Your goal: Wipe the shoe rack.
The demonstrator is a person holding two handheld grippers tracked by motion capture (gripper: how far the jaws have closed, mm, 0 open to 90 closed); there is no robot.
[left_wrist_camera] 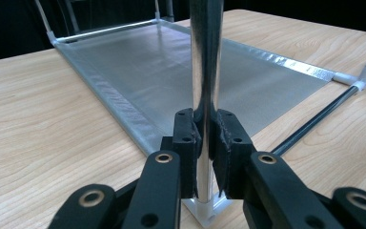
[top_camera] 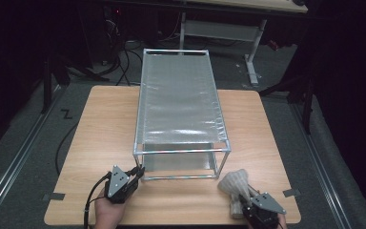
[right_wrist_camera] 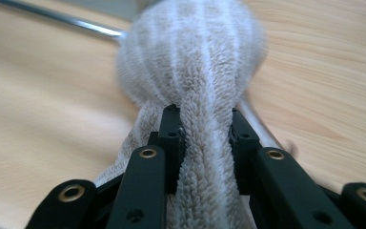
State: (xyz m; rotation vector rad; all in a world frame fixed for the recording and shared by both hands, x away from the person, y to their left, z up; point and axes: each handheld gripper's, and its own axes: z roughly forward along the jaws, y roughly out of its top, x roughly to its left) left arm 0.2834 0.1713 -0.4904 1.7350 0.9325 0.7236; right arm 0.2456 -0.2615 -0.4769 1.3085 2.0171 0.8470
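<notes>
Right claw point(right_wrist_camera: 205, 129), towel point(right_wrist_camera: 195, 62); rack point(top_camera: 178, 102) ahead

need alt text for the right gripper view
Black right tongs squeeze a bunched beige striped terry towel, which bulges beyond the jaws above a light wooden table. A thin metal frame rod crosses the top left.
</notes>
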